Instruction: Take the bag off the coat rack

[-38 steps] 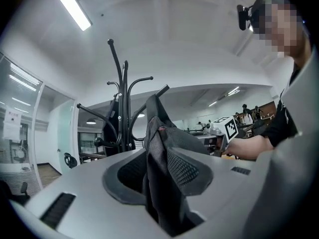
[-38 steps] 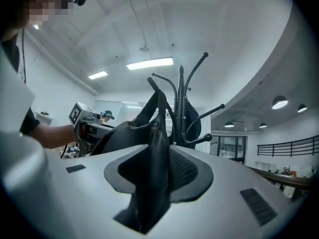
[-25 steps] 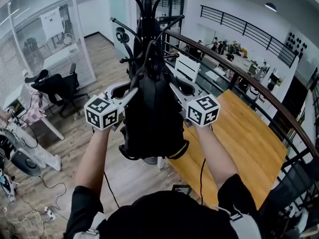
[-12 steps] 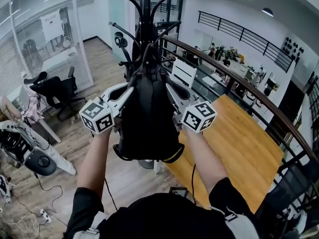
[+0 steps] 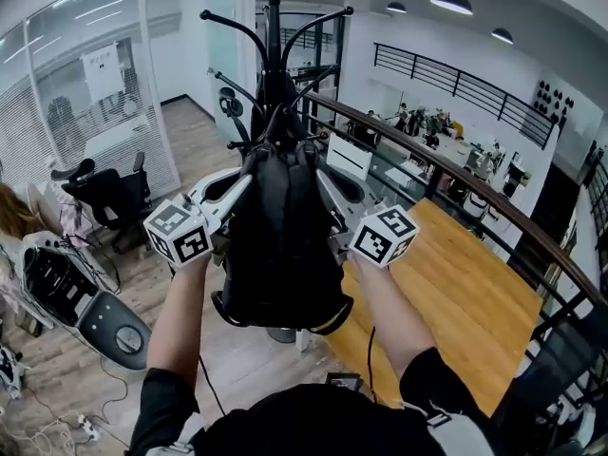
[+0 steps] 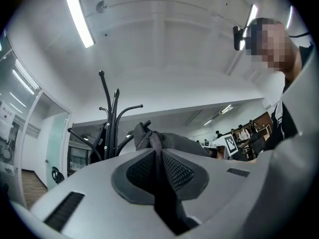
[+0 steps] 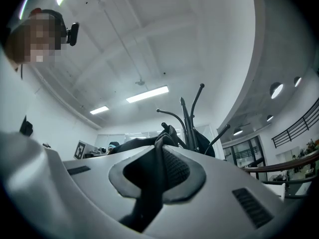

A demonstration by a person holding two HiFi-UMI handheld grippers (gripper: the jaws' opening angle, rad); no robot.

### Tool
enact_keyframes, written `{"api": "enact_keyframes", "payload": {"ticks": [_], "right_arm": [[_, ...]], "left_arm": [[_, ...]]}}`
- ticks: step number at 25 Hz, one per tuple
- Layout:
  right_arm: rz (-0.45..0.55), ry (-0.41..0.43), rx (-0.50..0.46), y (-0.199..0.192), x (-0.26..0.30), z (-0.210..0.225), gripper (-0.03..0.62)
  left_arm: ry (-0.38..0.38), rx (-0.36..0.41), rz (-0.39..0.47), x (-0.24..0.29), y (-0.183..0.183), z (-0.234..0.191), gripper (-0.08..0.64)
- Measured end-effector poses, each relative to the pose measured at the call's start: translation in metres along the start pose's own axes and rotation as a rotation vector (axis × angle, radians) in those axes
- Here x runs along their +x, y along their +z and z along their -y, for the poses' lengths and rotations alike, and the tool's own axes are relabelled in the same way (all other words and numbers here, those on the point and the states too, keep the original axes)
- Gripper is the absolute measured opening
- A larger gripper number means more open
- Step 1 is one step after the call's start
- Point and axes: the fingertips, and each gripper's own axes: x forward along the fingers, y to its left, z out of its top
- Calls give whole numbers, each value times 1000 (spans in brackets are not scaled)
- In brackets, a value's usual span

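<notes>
Bag [image 5: 282, 236] still on coat rack [image 5: 274, 36]; left gripper [image 5: 239, 186], right gripper [image 5: 327, 184], wide a second ago, now closing, pinching its fabric; lift-off likely next.

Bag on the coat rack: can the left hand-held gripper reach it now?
Likely yes: the left hand-held gripper is closing its jaws with fabric of the bag between them, nothing blocking.

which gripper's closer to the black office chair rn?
Left. The left gripper sits on the side of the bag facing the black office chair; the right gripper is on the bag's far side. Both sets of jaws are closing on bag fabric.
</notes>
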Motion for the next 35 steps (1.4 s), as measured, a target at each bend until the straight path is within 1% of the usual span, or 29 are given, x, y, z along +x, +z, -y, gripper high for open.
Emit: {"api": "enact_keyframes", "payload": {"ticks": [8, 12, 18, 23, 27, 31, 35], "right_arm": [[69, 30, -26, 40, -10, -21, 61], [102, 40, -19, 53, -23, -33, 61], [122, 62, -14, 65, -47, -52, 61], [116, 78, -4, 66, -74, -69, 61], [97, 99, 23, 59, -98, -83, 61], [84, 131, 80, 48, -119, -99, 61], [65, 138, 82, 33, -135, -110, 61]], "left_arm": [[-24, 32, 40, -6, 38, 28, 54], [-40, 2, 80, -10, 49, 46, 54], [-57, -28, 125, -19, 57, 74, 54], [-69, -63, 130, -32, 54, 106, 54], [-61, -93, 121, -46, 45, 133, 52], [-28, -111, 87, -60, 32, 155, 52], [15, -127, 59, -72, 19, 170, 52]]}}
